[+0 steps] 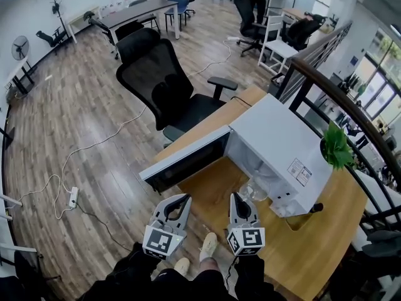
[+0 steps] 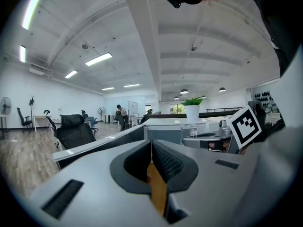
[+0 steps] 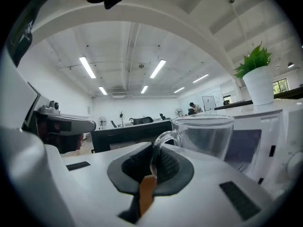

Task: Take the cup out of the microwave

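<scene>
A clear glass cup [image 3: 208,136] hangs in front of my right gripper [image 3: 152,163], whose jaws are shut on its handle. In the head view the cup [image 1: 254,188] is just outside the mouth of the white microwave [image 1: 282,146], above the wooden table [image 1: 313,243], with the right gripper [image 1: 238,200] below it. The microwave door [image 1: 188,158] stands swung open to the left. My left gripper [image 1: 182,203] hovers below the door, holding nothing. Seen from its own camera, the left gripper [image 2: 151,162] has its jaws shut together, with the door [image 2: 102,145] beyond.
A potted plant [image 1: 337,148] stands on the microwave's far right corner. A black office chair [image 1: 164,83] sits behind the door. A white cable and power strip [image 1: 73,197] lie on the wooden floor to the left. A dark railing [image 1: 351,118] runs along the right.
</scene>
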The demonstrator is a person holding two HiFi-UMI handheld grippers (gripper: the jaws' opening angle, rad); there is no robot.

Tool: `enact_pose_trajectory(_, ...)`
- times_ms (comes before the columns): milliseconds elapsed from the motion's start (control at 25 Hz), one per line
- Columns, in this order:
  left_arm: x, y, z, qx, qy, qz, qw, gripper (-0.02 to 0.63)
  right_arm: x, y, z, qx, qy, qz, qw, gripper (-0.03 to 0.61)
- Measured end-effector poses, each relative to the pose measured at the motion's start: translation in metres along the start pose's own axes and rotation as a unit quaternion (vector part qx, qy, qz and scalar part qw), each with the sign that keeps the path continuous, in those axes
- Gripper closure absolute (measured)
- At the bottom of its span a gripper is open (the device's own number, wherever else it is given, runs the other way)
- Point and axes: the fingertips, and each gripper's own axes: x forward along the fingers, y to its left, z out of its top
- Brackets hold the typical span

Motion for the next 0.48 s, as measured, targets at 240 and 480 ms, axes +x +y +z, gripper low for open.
enact_pose_trajectory(240, -0.033, -0.021, 0.026, 0.015, -0.033, -0.013, 0.9993, 0.588, -0.044, 0.016, 0.028, -0.016, -0.022, -0.015, 1.000, 0.560)
enact_pose_trajectory(480, -0.060, -0.044, 0.043, 0.025, -0.044, -0.034, 0.9981, 0.588, -0.087, 0.028, 0.044, -0.020, -0.038, -0.037, 0.998, 0.560)
